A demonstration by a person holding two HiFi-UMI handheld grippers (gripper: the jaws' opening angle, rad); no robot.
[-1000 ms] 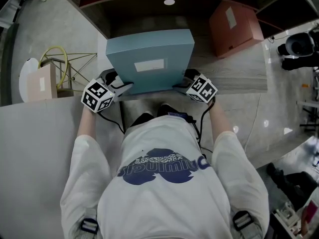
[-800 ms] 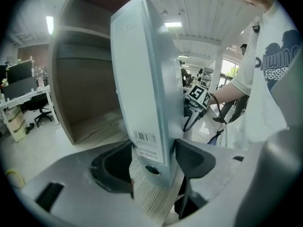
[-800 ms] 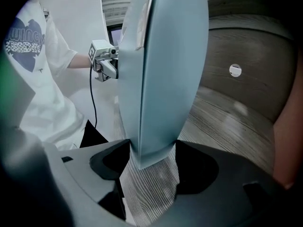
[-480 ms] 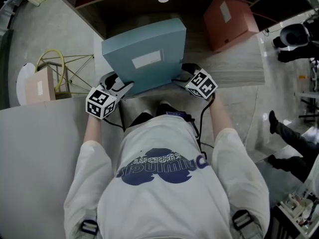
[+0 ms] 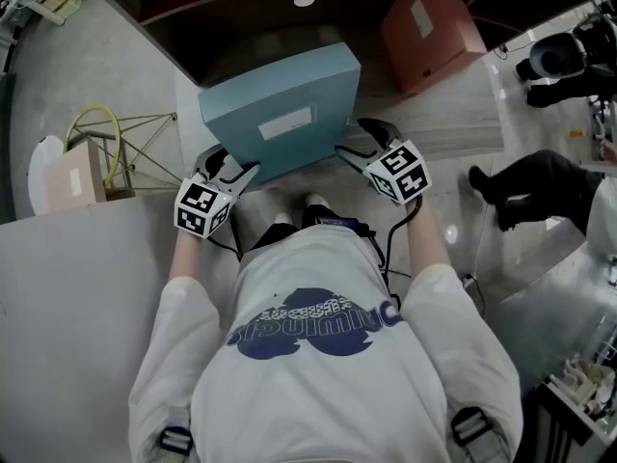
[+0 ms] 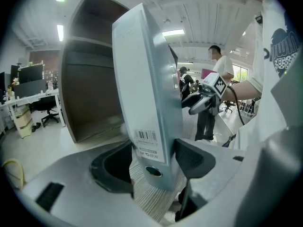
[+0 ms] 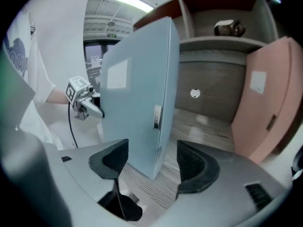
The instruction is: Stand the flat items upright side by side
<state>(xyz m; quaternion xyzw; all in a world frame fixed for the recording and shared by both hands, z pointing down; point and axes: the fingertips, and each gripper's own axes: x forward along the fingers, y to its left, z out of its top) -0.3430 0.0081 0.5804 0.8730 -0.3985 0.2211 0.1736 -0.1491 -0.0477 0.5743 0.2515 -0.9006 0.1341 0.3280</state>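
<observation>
Looking down past our shirt, we saw the left gripper (image 6: pixel 151 157) clamped on the binder (image 5: pixel 280 114). The spine end, with its barcode label and finger hole, filled the gap between the fingers, and both pads lay against its faces. The right gripper (image 7: pixel 151 157) stood wide. Its jaws had just been opening, and the binder's other end, with a small metal fitting, sat between the fingers with a gap to each pad, touching neither.

The binder stood near upright between the two grippers, leaning a little. Its bottom corner rested on the wood board (image 7: pixel 203 122) just under and beyond the fingertips, and its broad labelled face was turned toward us.

Beyond the right fingers and off to their right, a pink binder (image 7: pixel 265 103) leaned on the same board, well apart from the first one. Far left of the left fingers a cardboard box (image 5: pixel 67 177) sat on the floor. Far beyond the left fingers, a person (image 6: pixel 220 60) stood in the room.
</observation>
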